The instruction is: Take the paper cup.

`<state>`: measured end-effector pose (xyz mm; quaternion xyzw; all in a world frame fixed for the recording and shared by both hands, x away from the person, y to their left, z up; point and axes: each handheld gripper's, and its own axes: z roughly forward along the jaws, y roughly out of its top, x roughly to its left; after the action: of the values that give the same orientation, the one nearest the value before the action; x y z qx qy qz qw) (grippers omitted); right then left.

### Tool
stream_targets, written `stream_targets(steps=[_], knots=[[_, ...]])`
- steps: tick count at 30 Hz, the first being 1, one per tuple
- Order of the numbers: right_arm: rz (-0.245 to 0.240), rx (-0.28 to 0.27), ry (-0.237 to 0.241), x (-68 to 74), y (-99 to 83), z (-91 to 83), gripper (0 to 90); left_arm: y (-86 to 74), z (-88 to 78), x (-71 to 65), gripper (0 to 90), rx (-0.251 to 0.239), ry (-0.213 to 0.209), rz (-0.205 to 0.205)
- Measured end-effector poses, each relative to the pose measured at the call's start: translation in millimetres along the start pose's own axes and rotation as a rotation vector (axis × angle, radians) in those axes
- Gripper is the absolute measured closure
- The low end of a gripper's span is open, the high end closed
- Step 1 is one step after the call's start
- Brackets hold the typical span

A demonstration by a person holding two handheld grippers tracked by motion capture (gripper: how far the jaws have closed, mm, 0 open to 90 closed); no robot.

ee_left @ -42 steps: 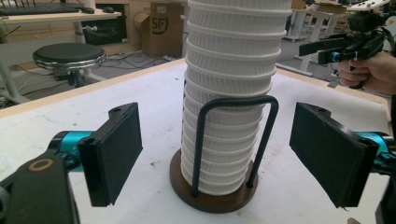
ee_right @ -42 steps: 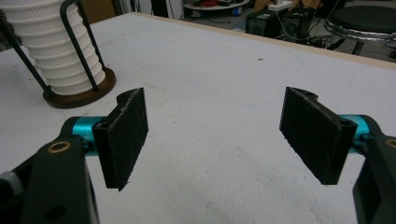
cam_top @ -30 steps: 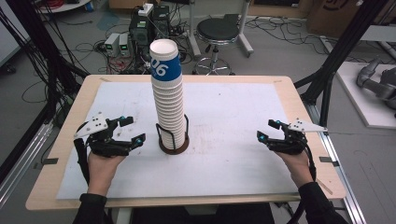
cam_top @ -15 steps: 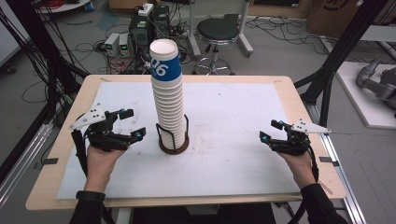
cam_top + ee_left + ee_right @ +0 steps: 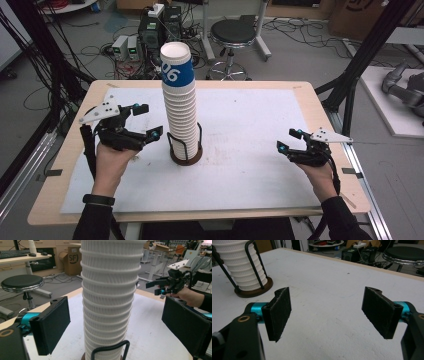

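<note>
Meanwhile, the left tool (image 5: 145,121) had moved in from the tabletop's left side toward the tall stack of ribbed white paper cups (image 5: 181,115), and now sat just beside it, raised off the surface with its jaws spread wide. A second before it had rested lower and farther out; in the left gripper view its two black pads (image 5: 51,323) flanked the stack (image 5: 108,302) on either side, apart from the cup walls, so nothing was gripped yet. The stack stood upright at the middle of the white-covered wooden tabletop (image 5: 250,165), seated in a round brown base with black wire uprights (image 5: 186,150), its topmost cup wrapped in a blue band with white numerals (image 5: 177,72).

The right tool (image 5: 289,141) had hardly shifted: it hovered well apart from the stack near the tabletop's right edge, jaws open and empty, and in its own view (image 5: 325,307) the bare white sheet lay between the pads, with the holder's base (image 5: 253,288) off in the upper left corner.

Judging by this, the left hand's advance marked the start of a grasp on the cups, probably to pull one or several free; the closing of the jaws remained to be done, and the right tool seemed to be waiting its turn.
</note>
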<state>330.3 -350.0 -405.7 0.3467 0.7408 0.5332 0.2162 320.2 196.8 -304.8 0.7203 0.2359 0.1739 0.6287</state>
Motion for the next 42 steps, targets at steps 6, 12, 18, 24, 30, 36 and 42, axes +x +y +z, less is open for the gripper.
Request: stream_targets(steps=[6, 12, 18, 24, 30, 36, 42], knots=[[0.000, 0.000, 0.004, 0.8, 0.5, 1.3, 24.1, 12.2, 5.2, 2.4, 7.5, -0.014, -0.018, -0.018], [-0.004, -0.001, 0.005, 1.2, 0.7, 2.0, 24.1, 22.0, 10.0, 2.6, 7.3, -0.006, -0.012, -0.011], [-0.010, -0.002, 0.004, 1.5, 1.0, 2.9, 24.0, 31.1, 16.4, 2.3, 7.3, -0.013, -0.019, -0.001], [-0.004, 0.001, 0.006, 2.2, 1.1, 3.4, 24.0, 38.0, 24.1, 1.6, 7.3, -0.008, -0.021, 0.012], [-0.011, 0.000, 0.004, 2.3, 1.3, 3.4, 24.0, 46.1, 34.5, 1.5, 7.3, -0.001, -0.025, 0.016], [-0.008, -0.003, 0.005, 2.4, 1.4, 3.2, 24.0, 49.8, 45.4, 3.5, 7.3, 0.003, -0.034, 0.011], [-0.009, -0.003, 0.005, 2.8, 1.6, 3.5, 24.0, 50.5, 51.4, 5.3, 7.3, 0.000, -0.046, 0.007]])
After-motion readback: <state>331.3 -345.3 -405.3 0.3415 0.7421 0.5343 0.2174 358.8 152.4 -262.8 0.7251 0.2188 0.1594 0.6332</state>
